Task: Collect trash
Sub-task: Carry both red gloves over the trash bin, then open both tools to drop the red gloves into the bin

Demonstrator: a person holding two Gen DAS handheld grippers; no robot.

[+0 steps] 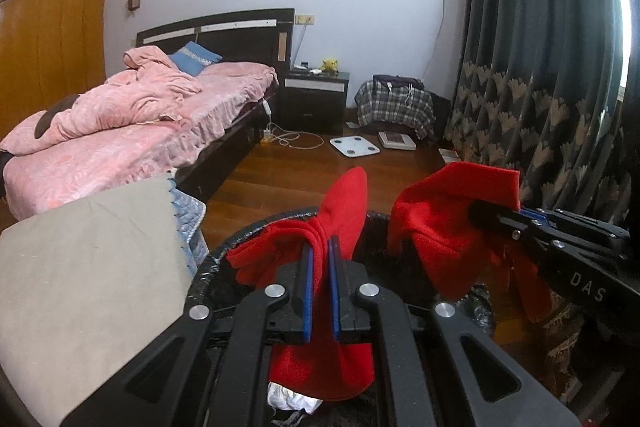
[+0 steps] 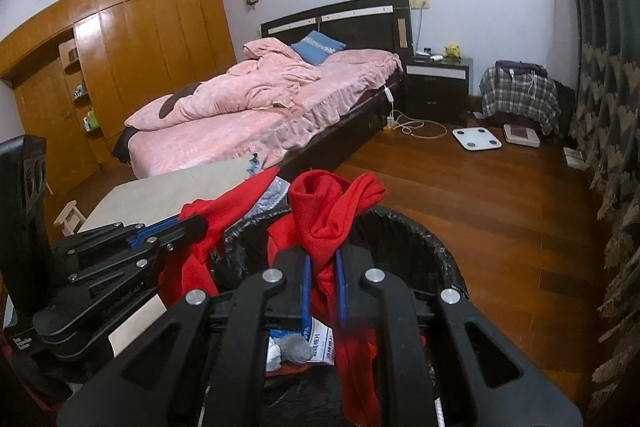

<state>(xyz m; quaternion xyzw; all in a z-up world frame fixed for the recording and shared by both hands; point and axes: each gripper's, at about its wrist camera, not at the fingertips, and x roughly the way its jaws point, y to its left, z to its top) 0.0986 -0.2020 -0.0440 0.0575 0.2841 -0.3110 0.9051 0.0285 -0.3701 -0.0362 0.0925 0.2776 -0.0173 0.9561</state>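
Both grippers hold a red cloth over a bin lined with a black bag (image 2: 420, 247). My left gripper (image 1: 320, 247) is shut on one bunch of the red cloth (image 1: 344, 211), which hangs down into the bin (image 1: 240, 239). My right gripper (image 2: 322, 259) is shut on another bunch of the red cloth (image 2: 328, 207). In the left wrist view the right gripper (image 1: 480, 211) comes in from the right with cloth (image 1: 440, 219) draped over it. In the right wrist view the left gripper (image 2: 196, 223) comes in from the left. White and grey trash (image 2: 292, 347) lies in the bin.
A bed with pink bedding (image 2: 260, 107) stands behind. A beige-covered surface (image 1: 88, 267) lies left of the bin. A nightstand (image 2: 438, 87), a plaid-covered seat (image 2: 520, 95), a white scale (image 2: 476, 139) and cables lie on the wooden floor (image 2: 500, 207). Dark curtains (image 1: 540, 67) hang at right.
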